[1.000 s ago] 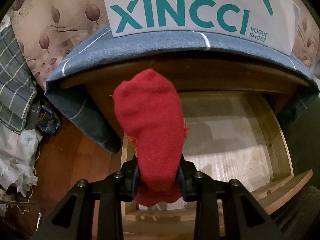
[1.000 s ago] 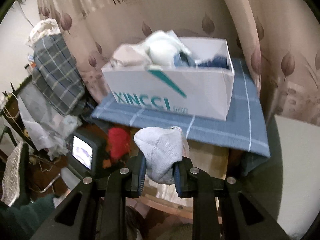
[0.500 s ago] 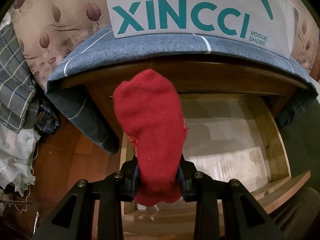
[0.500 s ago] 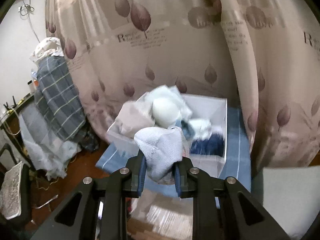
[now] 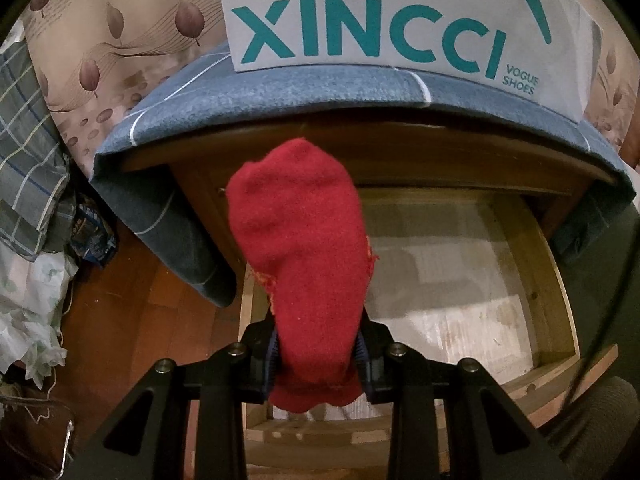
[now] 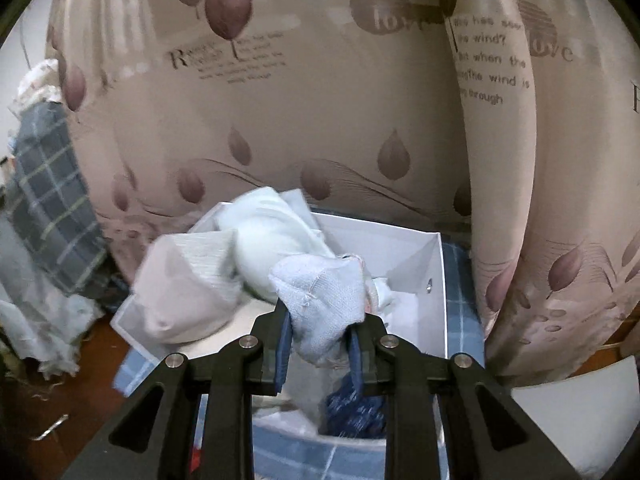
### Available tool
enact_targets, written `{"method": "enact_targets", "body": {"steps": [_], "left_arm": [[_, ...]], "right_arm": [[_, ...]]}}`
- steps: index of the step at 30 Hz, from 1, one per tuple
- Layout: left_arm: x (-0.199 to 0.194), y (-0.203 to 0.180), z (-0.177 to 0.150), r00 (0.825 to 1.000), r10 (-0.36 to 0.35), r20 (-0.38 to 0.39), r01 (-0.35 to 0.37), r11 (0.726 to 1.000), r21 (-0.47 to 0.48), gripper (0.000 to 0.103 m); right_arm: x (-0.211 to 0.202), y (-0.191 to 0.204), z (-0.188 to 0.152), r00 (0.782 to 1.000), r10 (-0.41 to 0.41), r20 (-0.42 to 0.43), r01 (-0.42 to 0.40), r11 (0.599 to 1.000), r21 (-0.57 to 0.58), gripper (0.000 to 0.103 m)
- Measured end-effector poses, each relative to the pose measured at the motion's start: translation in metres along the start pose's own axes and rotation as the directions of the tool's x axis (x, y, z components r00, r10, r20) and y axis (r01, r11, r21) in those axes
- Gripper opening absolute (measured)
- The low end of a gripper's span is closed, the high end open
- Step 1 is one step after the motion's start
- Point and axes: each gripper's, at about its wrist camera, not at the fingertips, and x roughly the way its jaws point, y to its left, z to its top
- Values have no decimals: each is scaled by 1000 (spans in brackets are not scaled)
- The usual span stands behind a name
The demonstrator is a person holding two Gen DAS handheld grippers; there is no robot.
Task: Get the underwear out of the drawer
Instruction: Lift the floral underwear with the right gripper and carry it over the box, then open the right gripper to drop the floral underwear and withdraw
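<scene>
Red sock (image 5: 300,248) is sitting clenched in the left gripper (image 5: 316,354) above the bare drawer (image 5: 556,280); the right gripper (image 6: 318,344) is grasping a pale garment (image 6: 324,300) over the shoebox (image 6: 436,304), both still needing dropping

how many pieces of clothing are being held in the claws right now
2: a red fuzzy knit garment in the left claw over the open wooden drawer; a pale blue-grey woven garment in the right claw.
</scene>
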Motion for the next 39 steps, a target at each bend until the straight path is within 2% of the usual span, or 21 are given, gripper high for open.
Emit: {"method": "enact_targets", "body": {"steps": [3,6,11,12,14,15,16,21,24,26,30,33,35,39], "left_arm": [[1,0,0,1000,0,-3,0,1000,0,31],[1,1,0,1000,-1,-3,1,1000,-3,31],[2,0,0,1000,-1,-6,1,1000,-4,31],[2,0,0,1000,1,-5,-1,1000,-2,31],[2,0,0,1000,1,-4,-1,1000,-3,31],[2,0,0,1000,1,-5,-1,1000,-4,31],[2,0,-1,1000,3,-5,-3,1000,-4,31],[2,2,0,1000,-3,-2,3,1000,-10,31],[1,3,0,1000,-5,-1,5,1000,-18,31],[1,4,0,1000,-8,1,8,1000,-20,31],[-2,4,0,1000,-5,16,5,1000,-22,31],[-8,3,0,999,2,44,-1,1000,-15,31],[-10,2,0,999,4,47,-4,1000,-3,31],[-14,4,4,999,8,47,-8,1000,-9,31]], "right_arm": [[16,-7,-5,1000,-29,-4,29,1000,9,24],[31,-13,-14,998,-45,-43,45,999,12,25],[40,-21,-32,996,-45,-79,47,999,22,30],[39,-21,-35,996,-42,-73,44,999,26,33],[33,-23,-38,998,-37,-53,39,999,37,46],[29,-23,-39,998,-45,-36,47,998,39,60],[24,-23,-40,999,-52,-16,52,998,40,69],[-9,-19,-55,998,-39,54,37,999,30,70],[-36,-13,-79,994,-40,98,39,999,10,81],[-50,-6,-104,995,-35,99,36,999,-17,84],[-58,-1,-156,999,-19,32,20,999,-42,85],[-45,-6,-196,997,-1,-79,0,1000,-4,86],[-33,-10,-218,988,9,-155,-5,1000,23,86],[-9,-19,-251,956,51,-290,-24,995,96,86]]}}
